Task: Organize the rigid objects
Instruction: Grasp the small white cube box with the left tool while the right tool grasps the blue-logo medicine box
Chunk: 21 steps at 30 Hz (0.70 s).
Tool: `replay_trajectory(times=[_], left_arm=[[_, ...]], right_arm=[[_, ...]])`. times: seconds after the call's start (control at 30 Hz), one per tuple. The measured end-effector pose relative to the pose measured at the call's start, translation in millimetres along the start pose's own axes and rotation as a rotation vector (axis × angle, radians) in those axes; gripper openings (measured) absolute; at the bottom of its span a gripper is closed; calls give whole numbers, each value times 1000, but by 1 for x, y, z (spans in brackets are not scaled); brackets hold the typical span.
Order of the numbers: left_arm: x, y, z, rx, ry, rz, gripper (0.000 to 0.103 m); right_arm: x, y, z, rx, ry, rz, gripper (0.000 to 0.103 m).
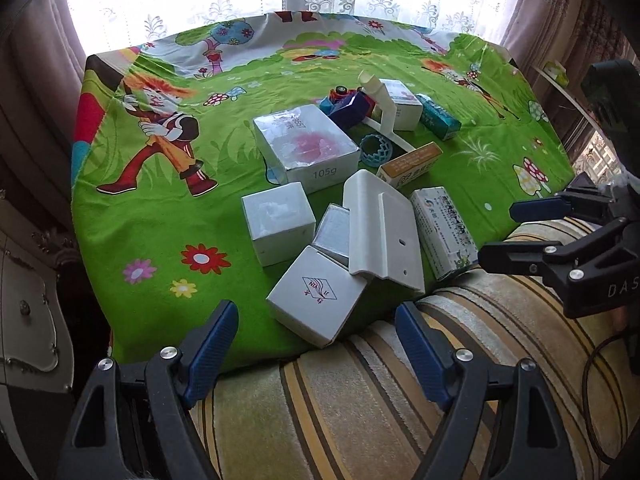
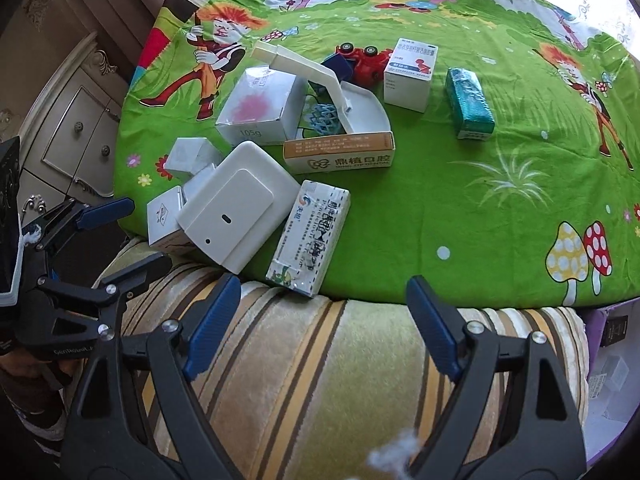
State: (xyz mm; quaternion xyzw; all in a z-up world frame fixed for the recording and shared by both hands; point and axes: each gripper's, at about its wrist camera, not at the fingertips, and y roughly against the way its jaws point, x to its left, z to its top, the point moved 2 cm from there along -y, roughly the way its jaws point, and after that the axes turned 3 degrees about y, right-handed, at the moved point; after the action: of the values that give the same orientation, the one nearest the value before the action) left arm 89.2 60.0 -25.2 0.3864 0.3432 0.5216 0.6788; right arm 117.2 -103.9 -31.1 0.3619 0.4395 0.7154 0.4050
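— Two pairs of tongs are seen over the striped cushion at the near edge of the bench; which is set nearer to the pile?

— Both are held short of it. The left tongs (image 1: 316,336) are lined up just below the white box with the red logo (image 1: 318,298), which overhangs the edge of the green cartoon cloth (image 1: 160,240). The right tongs (image 2: 324,312) are pointed at the long medicine carton with blue print (image 2: 310,236), whose near end is also pushed over the cloth's edge.

— How are the jaws set?

— Both pairs are spread wide, and nothing is caught between them. No pad is pressed on anything.

— And the carton's long axis?

— It is laid running away from the right tongs, slightly tilted toward the far right, so its narrow width is offered across the jaws. That is judged the easier grasp: a straight advance, then a closing across the short side.

— What is crowded against it?

— The white plastic wall bracket (image 2: 236,208) is touching its left side and is propped over the smaller white boxes. Further off, the teal box (image 2: 470,106) and the blue-and-white medicine box (image 2: 408,76) are set well apart on open cloth.
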Motion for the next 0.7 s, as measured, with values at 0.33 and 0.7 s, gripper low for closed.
replay_trajectory(times=[0.33, 0.7], left_arm=[[-3, -16, 5, 33, -70, -10, 60], [-3, -7, 0, 24, -54, -20, 52]], right_arm=[[5, -34, 20, 56, -20, -32, 73], [10, -45, 19, 71, 12, -15, 37]])
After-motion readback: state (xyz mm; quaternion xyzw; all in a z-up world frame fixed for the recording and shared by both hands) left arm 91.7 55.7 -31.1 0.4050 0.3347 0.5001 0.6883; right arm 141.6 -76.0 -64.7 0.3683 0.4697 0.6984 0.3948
